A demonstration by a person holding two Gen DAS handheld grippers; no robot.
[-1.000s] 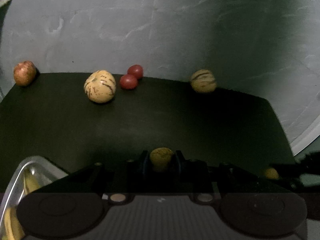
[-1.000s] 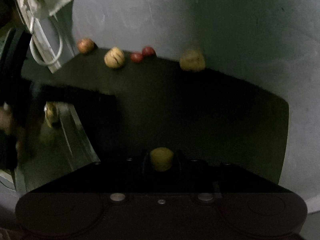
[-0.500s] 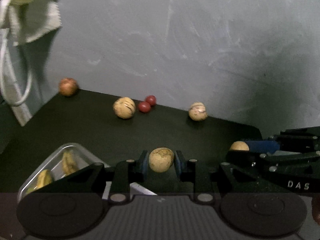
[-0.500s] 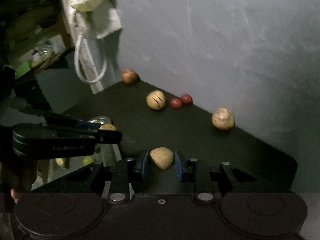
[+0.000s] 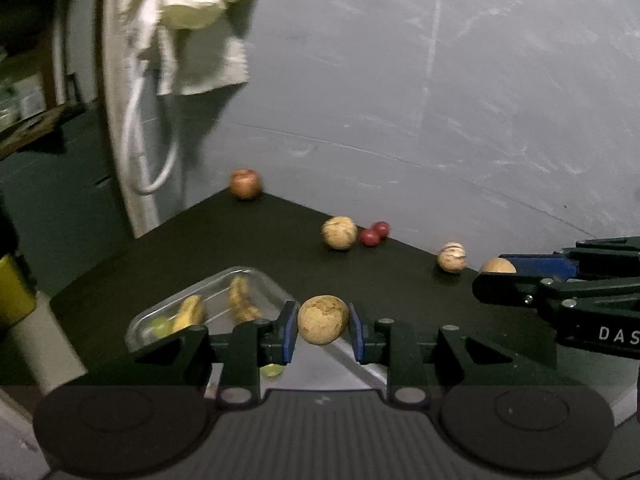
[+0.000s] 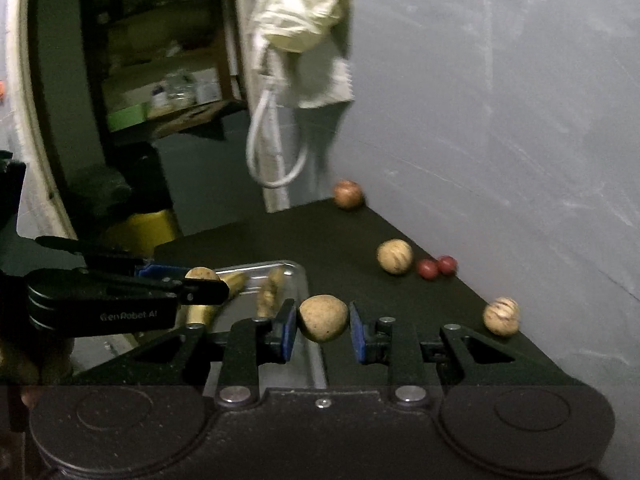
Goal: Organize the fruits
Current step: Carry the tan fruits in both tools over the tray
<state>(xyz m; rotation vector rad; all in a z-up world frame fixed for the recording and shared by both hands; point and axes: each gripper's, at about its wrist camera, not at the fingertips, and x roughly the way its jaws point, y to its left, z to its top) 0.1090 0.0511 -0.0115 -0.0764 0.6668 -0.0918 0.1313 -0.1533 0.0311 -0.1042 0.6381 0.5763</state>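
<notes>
My left gripper (image 5: 323, 330) is shut on a round tan fruit (image 5: 322, 319), held above the near corner of a clear tray (image 5: 256, 276) with bananas in it. My right gripper (image 6: 323, 330) is shut on another tan fruit (image 6: 323, 317), beside the tray's right rim (image 6: 300, 276). Each gripper shows in the other's view: the right one (image 5: 498, 270) and the left one (image 6: 202, 276). On the black table lie an apple (image 5: 245, 183), two striped melons (image 5: 339, 232) (image 5: 452, 257) and two red fruits (image 5: 374, 233).
A grey wall (image 5: 440, 100) runs behind the table. A white cloth bag with a cord (image 5: 180, 20) hangs at the table's far left corner. Shelves (image 6: 160, 80) and a yellow object (image 6: 148, 226) stand off the table's left side.
Both grippers have risen and pulled back with their fruits, turning left. The tray, the hanging bag and the shelves have come further into view; the table fruits look smaller and farther.
</notes>
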